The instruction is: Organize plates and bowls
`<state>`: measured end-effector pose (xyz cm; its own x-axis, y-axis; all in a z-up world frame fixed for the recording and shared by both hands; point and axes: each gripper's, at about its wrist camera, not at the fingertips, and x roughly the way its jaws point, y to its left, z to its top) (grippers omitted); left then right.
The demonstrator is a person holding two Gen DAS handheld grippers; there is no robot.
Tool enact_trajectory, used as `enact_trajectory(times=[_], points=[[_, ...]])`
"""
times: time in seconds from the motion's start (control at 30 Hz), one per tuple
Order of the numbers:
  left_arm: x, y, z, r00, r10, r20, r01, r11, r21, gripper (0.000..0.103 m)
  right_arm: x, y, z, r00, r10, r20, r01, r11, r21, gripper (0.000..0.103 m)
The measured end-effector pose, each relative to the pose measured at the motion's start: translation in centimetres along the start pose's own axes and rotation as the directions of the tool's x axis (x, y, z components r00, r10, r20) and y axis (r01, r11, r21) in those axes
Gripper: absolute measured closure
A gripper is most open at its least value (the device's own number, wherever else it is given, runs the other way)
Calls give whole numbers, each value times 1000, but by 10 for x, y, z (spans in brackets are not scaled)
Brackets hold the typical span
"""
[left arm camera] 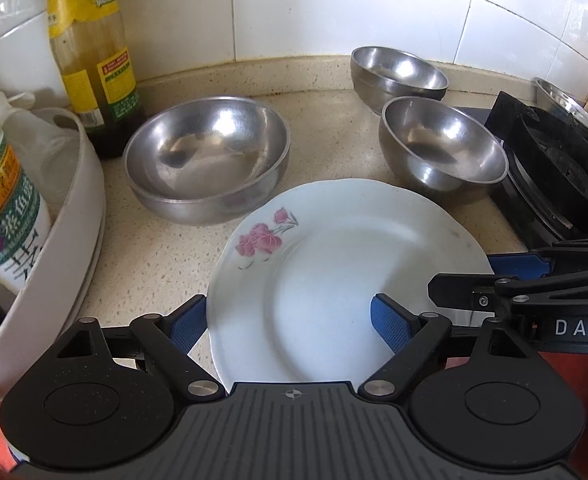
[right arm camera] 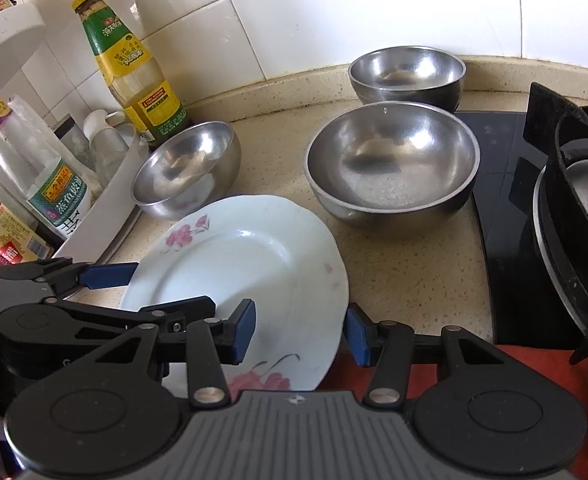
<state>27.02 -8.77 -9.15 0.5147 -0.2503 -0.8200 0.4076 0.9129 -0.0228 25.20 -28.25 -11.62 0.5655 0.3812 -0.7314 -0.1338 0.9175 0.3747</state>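
Observation:
A white plate (left arm camera: 333, 264) with pink flowers lies at the counter's front edge, between both grippers. My left gripper (left arm camera: 290, 312) stands open astride its left rim, one blue pad beside the rim and the other over the plate. My right gripper (right arm camera: 299, 320) is open astride the right rim (right arm camera: 339, 292), one pad over the plate and the other just outside the edge. Neither pair of pads presses on the plate. A wide steel bowl (left arm camera: 206, 152) sits behind the plate at left. Two smaller steel bowls (left arm camera: 441, 148) (left arm camera: 397, 72) stand at back right.
A tall sauce bottle (left arm camera: 90, 52) stands at the tiled wall. A white rack (left arm camera: 74, 240) holding bottles fills the left side. A black gas stove (right arm camera: 565, 208) with a pan support lies to the right. Red cloth shows below the counter edge.

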Motion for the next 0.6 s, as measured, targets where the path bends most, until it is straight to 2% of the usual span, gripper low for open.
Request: enact_trajectory(times=[0.17, 0.3, 0.4, 0.6], points=[[2, 5, -7, 1000, -28, -3, 28, 1000, -6, 11, 5, -3, -1, 1000, 16, -13, -15, 999, 28, 55], [6, 11, -9, 998, -56, -10, 56, 998, -29, 5, 4, -6, -6, 999, 41, -14, -40, 999, 9, 55], [8, 12, -7, 997, -74, -12, 73, 996, -55, 9, 6, -5, -5, 999, 35, -2, -35, 999, 17, 56], [5, 12, -5, 998, -58, -22, 56, 995, -77, 9, 4, -2, -3, 999, 32, 2, -32, 999, 19, 56]])
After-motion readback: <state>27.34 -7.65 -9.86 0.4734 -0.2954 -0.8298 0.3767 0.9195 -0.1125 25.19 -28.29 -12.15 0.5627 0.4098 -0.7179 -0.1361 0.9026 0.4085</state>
